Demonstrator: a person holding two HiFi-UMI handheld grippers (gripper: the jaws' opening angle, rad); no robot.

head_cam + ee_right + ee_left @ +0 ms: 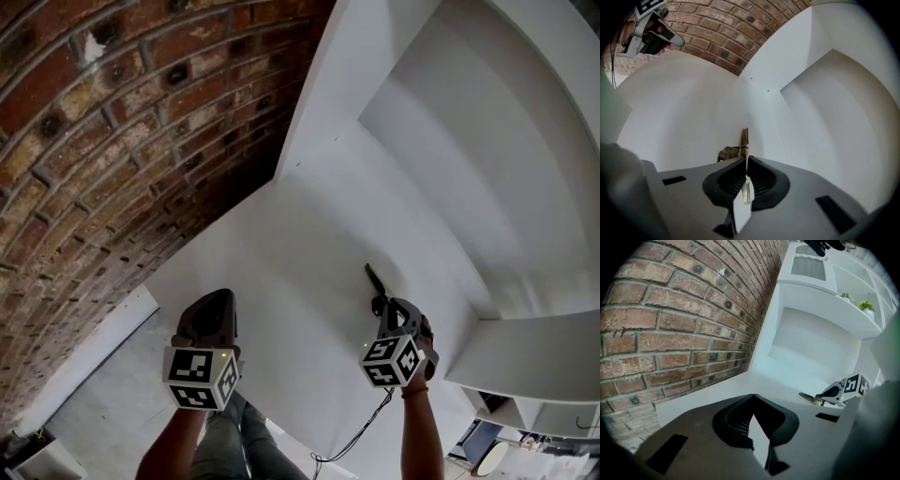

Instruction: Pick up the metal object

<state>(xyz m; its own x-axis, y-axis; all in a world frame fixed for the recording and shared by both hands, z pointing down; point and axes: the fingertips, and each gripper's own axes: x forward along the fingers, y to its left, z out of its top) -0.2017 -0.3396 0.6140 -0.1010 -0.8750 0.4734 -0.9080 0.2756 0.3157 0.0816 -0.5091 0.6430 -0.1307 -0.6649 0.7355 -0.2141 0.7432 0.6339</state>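
The metal object is a thin, key-like piece with a brass-coloured blade and a small clump of metal beside it. My right gripper is shut on it over the white table. In the right gripper view the blade sticks out forward from the right gripper. Whether it touches the table I cannot tell. My left gripper hovers to the left with its jaws together and nothing in them. From the left gripper view, the right gripper and the metal object show at the right.
A brick wall runs along the table's left side. A white shelf unit with a deep alcove rises at the back right. Small green plants stand on an upper shelf. A black cable hangs below the right gripper.
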